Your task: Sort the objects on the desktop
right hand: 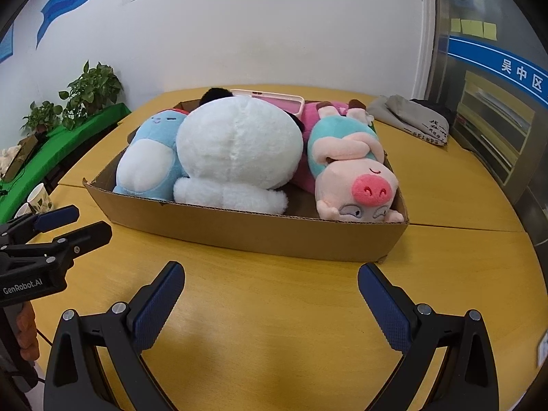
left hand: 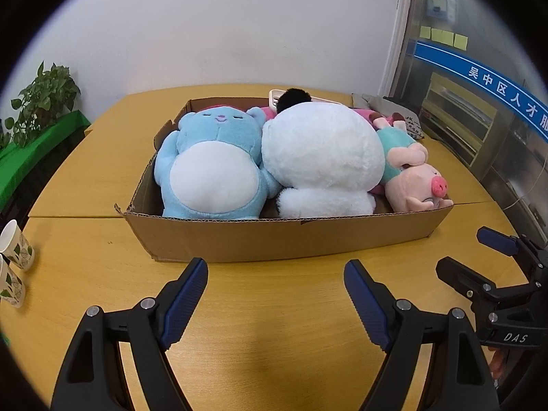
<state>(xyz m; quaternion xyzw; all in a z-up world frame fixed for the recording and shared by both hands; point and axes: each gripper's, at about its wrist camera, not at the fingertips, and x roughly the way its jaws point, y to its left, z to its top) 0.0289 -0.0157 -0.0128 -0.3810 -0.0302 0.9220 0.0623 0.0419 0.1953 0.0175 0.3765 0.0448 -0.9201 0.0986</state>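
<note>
While both grippers [left hand: 275, 275] [right hand: 271, 279] gape wide, 3 plushies [left hand: 322, 157] in 1 cardboard box [left hand: 274, 236], 2 cups [left hand: 17, 245].

Left wrist view sits low over the counter [left hand: 274, 308], looking forward between its own jaws, straight at the long side of the cardboard box [left hand: 284, 236], which lies near and fills the middle. Off to its right edge, the right gripper [left hand: 462, 257] pokes in from the side. Right wrist view, same low height, same forward aim, but set further right: it catches the box [right hand: 253, 229] at an angle, its right corner nearest, and the left gripper [right hand: 82, 222] shows at its left edge. Both views share the box, the blue plush [left hand: 212, 161] [right hand: 150, 161], the white plush [left hand: 322, 157] [right hand: 236, 144], the pig plush [left hand: 418, 178] [right hand: 356, 174], the white wall and the plants [left hand: 41, 99] [right hand: 92, 89] at far left.
</note>
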